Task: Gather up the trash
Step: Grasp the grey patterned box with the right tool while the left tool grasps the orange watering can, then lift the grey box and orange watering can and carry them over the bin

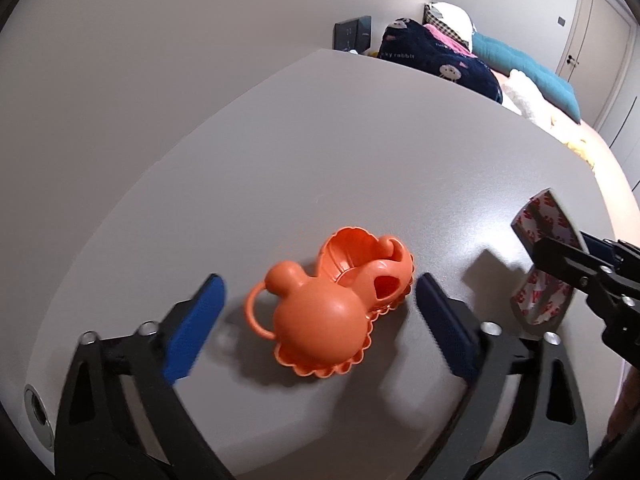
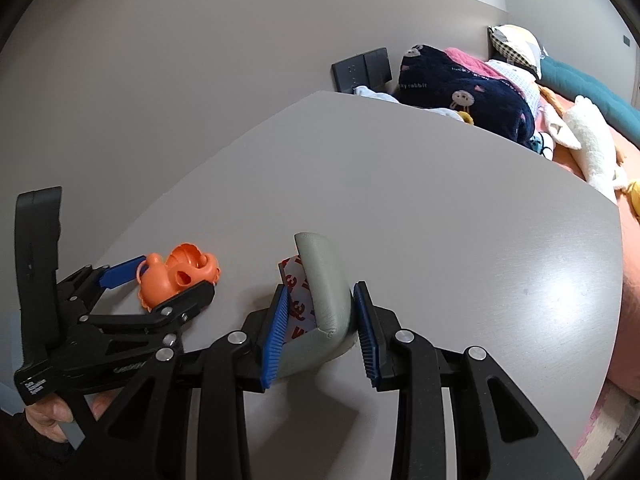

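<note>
An orange plastic toy piece (image 1: 332, 304) lies on the grey table (image 1: 320, 160). My left gripper (image 1: 320, 328) is open, its blue pads on either side of the toy, not touching it. The toy also shows in the right wrist view (image 2: 178, 276), between the left gripper's fingers (image 2: 124, 272). My right gripper (image 2: 320, 328) is shut on a grey foam corner guard (image 2: 324, 292) with red-printed white adhesive backing, held above the table. The guard also shows at the right of the left wrist view (image 1: 540, 264), clamped by the right gripper's fingers (image 1: 568, 260).
The table meets a grey wall (image 1: 160, 60) at left and back. A black wall socket panel (image 2: 362, 68) sits behind the far edge. A bed with a dark blue blanket (image 2: 460, 96), teal cushion (image 1: 532, 72) and plush toys lies beyond the right edge.
</note>
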### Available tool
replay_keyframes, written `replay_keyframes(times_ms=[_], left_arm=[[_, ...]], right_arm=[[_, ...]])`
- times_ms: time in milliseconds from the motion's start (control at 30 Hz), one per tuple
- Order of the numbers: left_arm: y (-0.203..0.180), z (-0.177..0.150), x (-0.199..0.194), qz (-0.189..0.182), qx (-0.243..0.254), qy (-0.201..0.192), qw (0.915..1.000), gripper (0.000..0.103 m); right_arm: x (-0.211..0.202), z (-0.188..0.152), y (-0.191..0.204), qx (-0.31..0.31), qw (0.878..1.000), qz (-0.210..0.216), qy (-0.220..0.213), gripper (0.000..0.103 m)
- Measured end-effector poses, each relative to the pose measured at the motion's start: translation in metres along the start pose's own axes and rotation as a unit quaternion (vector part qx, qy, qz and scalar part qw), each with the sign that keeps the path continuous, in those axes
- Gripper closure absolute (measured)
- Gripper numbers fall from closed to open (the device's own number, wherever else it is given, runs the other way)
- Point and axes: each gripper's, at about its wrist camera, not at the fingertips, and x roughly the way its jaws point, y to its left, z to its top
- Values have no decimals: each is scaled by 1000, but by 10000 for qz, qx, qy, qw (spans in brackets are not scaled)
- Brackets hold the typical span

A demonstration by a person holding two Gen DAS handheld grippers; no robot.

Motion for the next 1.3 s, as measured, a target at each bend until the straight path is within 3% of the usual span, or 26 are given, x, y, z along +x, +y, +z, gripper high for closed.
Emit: replay_keyframes(times_ms=[100, 200, 300, 633, 1300], left_arm=[[-2, 0, -1, 41, 50, -85, 9999, 31], [-3, -2, -1, 73, 48, -105, 9999, 36], [-4, -3, -3, 197, 46, -122, 9997, 36], [-15, -9, -19, 53, 35, -206, 9998, 36], [-64, -34, -78, -171, 98, -464, 9987, 36]], right_arm=[[1, -1, -4, 43, 10000, 33, 17, 68], [1, -2, -7, 77, 10000, 54, 20, 68], [0, -3, -9, 93, 9999, 75, 22, 68], [-14, -6, -11, 109, 9999, 108, -43, 68], [-91, -39, -23, 183, 9993, 143, -295, 68]])
